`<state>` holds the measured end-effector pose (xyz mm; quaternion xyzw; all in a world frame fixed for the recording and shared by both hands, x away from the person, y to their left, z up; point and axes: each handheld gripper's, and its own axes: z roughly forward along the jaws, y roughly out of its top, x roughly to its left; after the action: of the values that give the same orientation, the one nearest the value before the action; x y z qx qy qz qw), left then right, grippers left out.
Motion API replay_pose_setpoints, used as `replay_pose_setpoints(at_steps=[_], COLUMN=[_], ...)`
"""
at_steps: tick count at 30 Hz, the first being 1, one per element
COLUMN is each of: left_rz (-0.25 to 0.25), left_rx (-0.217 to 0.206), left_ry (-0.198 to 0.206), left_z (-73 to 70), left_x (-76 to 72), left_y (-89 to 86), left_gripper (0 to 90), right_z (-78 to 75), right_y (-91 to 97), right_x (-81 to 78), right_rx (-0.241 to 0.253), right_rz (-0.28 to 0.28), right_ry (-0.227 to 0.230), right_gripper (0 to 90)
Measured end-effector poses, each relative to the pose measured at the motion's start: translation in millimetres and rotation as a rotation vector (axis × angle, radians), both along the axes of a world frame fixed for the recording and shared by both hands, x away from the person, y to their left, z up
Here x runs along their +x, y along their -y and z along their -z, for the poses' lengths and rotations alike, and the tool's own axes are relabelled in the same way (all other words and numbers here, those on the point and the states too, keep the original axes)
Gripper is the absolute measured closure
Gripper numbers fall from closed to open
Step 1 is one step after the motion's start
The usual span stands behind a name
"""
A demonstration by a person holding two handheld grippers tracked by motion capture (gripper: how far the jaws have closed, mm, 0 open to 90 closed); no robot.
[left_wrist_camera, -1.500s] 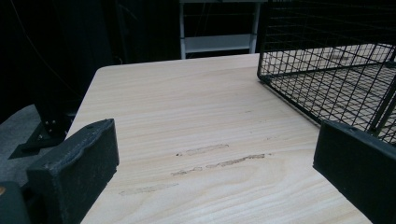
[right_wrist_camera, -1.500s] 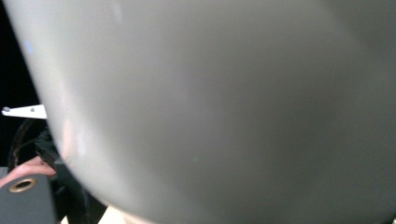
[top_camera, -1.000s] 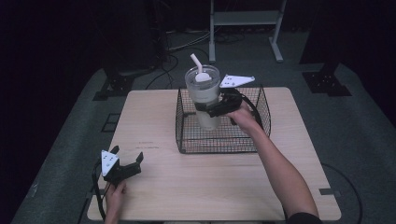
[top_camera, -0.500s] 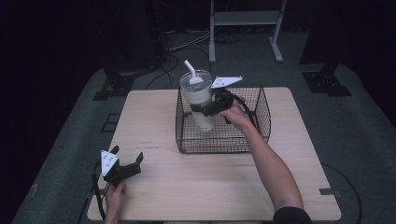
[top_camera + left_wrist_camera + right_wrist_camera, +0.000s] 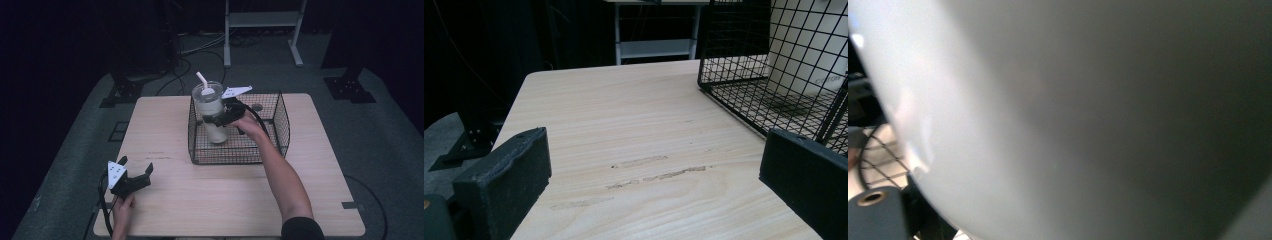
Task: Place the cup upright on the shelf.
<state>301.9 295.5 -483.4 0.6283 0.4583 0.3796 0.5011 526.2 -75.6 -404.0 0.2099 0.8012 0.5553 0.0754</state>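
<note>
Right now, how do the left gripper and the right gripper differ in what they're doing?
The left gripper sits low at the table's near left corner with its jaws open and nothing between them; the right gripper is raised inside the wire basket, shut on the white tumbler. The left gripper is well apart from the basket; the right gripper reaches over its rim. Both are black, hand-held, with a grey plate on top.

The pale wood-grain table (image 5: 624, 130) looks matt, with scuffed streaks. The black wire-mesh basket (image 5: 280, 117) is thin metal. The smooth white plastic tumbler (image 5: 212, 117) shines softly.
</note>
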Motion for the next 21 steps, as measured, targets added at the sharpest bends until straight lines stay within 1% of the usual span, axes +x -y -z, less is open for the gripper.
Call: replay_pose_setpoints(at_steps=[7,8,9,10,11,13,15,16,17,18,19,21], left_rz=[0.005,0.005,0.005,0.005,0.005,0.005,0.006,0.006,0.006,0.006,0.006,0.006], left_rx=[0.005,0.006,0.005,0.005,0.005,0.004,0.004,0.005,0.006,0.007,0.008,0.007], left_ry=[-0.001,-0.002,-0.001,-0.001,0.000,0.000,0.000,0.001,0.001,0.001,0.000,0.000], left_z=[-0.1,-0.1,-0.1,-0.1,-0.1,-0.1,-0.1,-0.1,-0.1,-0.2,-0.2,-0.2], left_x=[-0.3,-0.5,-0.7,-0.7,-0.8,-0.9,-1.0,-1.0,-1.1,-1.2,-1.1,-1.2], left_y=[-0.1,-0.2,-0.3,-0.3,-0.3,-0.4,-0.4,-0.4,-0.3,-0.3,-0.2,-0.1], left_gripper=[0.0,0.0,0.0,0.0,0.0,0.0,0.0,0.0,0.0,0.0,0.0,0.0], right_z=[13.7,13.9,13.1,13.1,13.4,14.3,14.8,14.2,14.2,13.7,13.5,13.5], right_y=[-0.5,-0.9,-2.3,-2.3,-3.4,-3.3,-1.3,0.1,0.1,1.3,2.7,3.2], right_x=[6.7,6.9,7.7,7.7,7.8,7.5,6.7,6.0,6.0,5.0,3.1,1.5], right_rx=[-0.037,-0.033,-0.017,-0.017,-0.030,-0.037,-0.025,-0.045,-0.045,-0.049,-0.068,-0.073], right_rz=[0.010,0.013,0.015,0.015,0.012,0.011,0.006,0.001,0.001,-0.006,-0.014,-0.015], right_ry=[-0.029,-0.028,-0.015,-0.015,-0.016,-0.018,-0.016,-0.019,-0.019,-0.011,0.010,0.015], right_gripper=[7.4,7.4,7.4,7.4,7.4,7.4,7.4,7.3,7.3,7.3,7.2,7.2])
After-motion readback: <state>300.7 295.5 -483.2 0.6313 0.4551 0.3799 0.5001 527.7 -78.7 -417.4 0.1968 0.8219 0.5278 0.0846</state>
